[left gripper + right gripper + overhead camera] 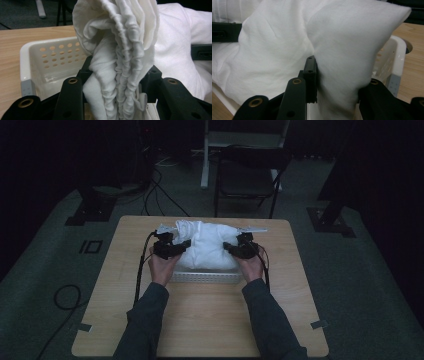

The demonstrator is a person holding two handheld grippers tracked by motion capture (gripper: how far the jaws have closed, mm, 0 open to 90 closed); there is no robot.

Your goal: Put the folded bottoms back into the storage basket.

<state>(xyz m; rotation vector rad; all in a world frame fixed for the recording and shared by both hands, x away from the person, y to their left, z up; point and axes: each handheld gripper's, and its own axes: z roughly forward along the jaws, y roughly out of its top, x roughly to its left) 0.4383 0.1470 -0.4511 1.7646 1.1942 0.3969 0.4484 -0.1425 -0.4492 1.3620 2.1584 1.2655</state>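
A bulky white cloth bundle [207, 245] sits in a white perforated basket [207, 277] on the wooden table. My left gripper [186, 245] is at the bundle's left side, shut on a gathered, pleated fold of the cloth [120, 72]. The right gripper [229, 247] is at the bundle's right side, its jaws pinching a thick smooth fold of the cloth [339, 75]. In the left gripper view the basket wall [55, 57] with its round holes stands behind the jaws. The basket's corner [395, 62] shows at the right of the right gripper view.
The wooden table [200, 330] has open room in front of the basket and at both sides. A dark folding chair [247, 177] stands beyond the table's far edge. Cables [142, 265] trail from the grippers toward the table's left edge.
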